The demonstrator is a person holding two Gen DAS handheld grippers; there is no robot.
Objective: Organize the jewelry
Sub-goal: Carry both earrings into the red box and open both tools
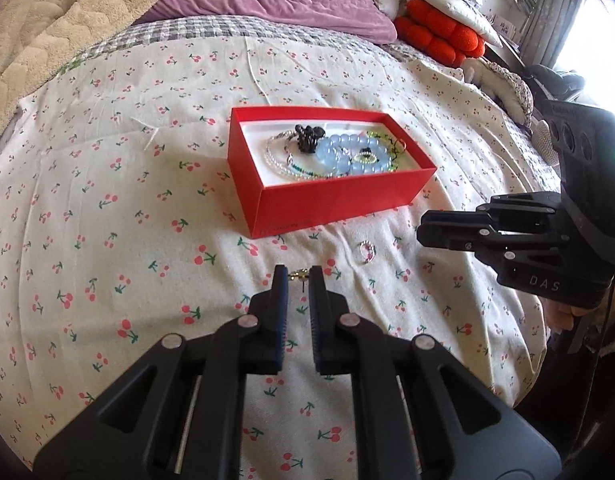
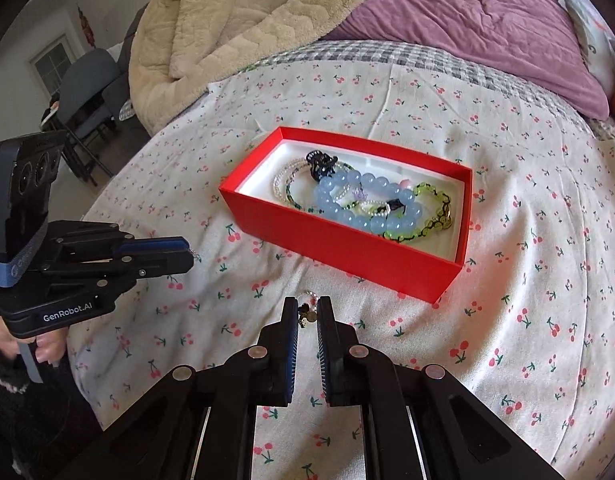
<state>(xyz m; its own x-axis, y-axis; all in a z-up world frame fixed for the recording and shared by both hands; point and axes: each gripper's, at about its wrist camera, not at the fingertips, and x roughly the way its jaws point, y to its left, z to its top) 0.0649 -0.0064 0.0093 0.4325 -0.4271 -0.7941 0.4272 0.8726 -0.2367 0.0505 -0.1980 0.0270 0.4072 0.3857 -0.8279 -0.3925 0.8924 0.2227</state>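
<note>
Left wrist view gives us the red box (image 1: 331,204) sitting open on the cherry-print sheet (image 1: 107,220), its white inside holding a pale blue bead bracelet (image 1: 349,156), a clear bead strand (image 1: 273,158), a green bead strand (image 1: 381,138) and a dark clip-like piece (image 1: 307,138), all tangled together. Just in front of the box, on the sheet, we see a small beaded ring (image 1: 366,251) lying loose. Nearer to us, our left gripper (image 1: 298,280) has its jaws narrowed to a slim gap, and a small gold-toned piece (image 1: 298,275) sits between the tips; we cannot tell whether the pads truly pinch it. In the right wrist view, our right gripper (image 2: 307,310) hovers low over the sheet in front of the box's near wall, jaws likewise drawn close, with a small beaded item (image 2: 308,312) between the tips, touching or nearly so; we cannot say that it is gripped. From this side the left gripper appears at the left edge, a tiny glinting piece at its tip. Beyond the box we see a purple quilt (image 2: 467,16) and a beige blanket (image 2: 227,20) bunched at the far side of the bed, and an orange cushion (image 1: 439,40) off to the right in the left wrist view.
</note>
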